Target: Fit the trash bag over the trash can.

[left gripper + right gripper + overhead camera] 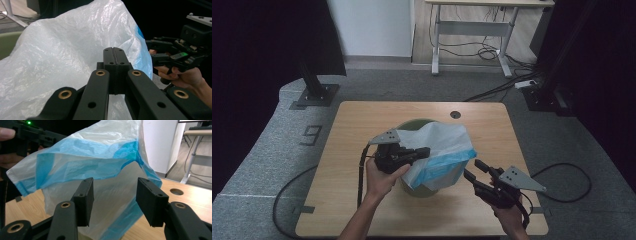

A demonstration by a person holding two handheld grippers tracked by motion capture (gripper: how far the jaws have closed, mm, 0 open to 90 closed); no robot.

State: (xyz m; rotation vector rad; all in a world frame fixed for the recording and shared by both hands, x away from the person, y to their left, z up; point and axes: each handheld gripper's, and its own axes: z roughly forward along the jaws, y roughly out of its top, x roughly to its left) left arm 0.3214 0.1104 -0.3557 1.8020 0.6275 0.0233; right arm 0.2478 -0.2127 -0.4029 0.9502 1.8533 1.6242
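A white plastic bag with a blue edge [443,150] hangs over a green bin [412,124] in the middle of the wooden table [362,125]. My left gripper [426,151] is shut on the bag's left side and holds it up above the bin. In the left gripper view the jaws [115,53] are pressed together with the bag [62,50] spread behind them. My right gripper [474,169] is open just right of the bag, not touching it. In the right gripper view the jaws [113,200] stand apart with the bag [100,157] hanging just beyond them.
A round cable hole [455,114] sits near the table's far edge. Beyond the table stands a white desk [472,20] with cables under it. Black stand bases [314,92] flank the table on the grey carpet.
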